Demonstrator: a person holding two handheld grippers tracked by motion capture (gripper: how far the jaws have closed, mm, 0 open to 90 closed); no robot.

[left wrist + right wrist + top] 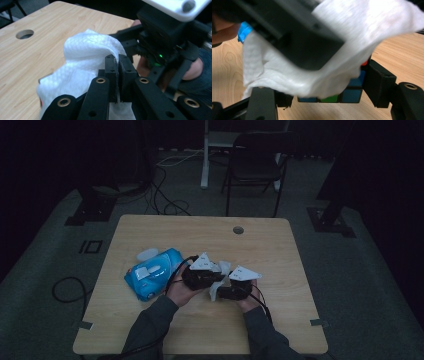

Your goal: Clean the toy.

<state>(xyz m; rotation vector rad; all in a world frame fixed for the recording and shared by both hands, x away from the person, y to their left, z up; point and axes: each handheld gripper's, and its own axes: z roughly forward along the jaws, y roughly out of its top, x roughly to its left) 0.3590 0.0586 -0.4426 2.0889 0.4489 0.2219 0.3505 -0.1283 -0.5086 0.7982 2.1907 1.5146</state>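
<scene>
Item: white wipe. We are pinching its edge in the left gripper, jaws clenched on it. The wipe is draping over a puzzle cube, which we are gripping between the right gripper jaws, just right of the blue wipes pack.

The wipe is white with a fine embossed dot texture, and the cube beneath it shows blue, green and a red-orange square set in black. The wipe pack is bright blue with a white label, on a light wood-grain table.
</scene>
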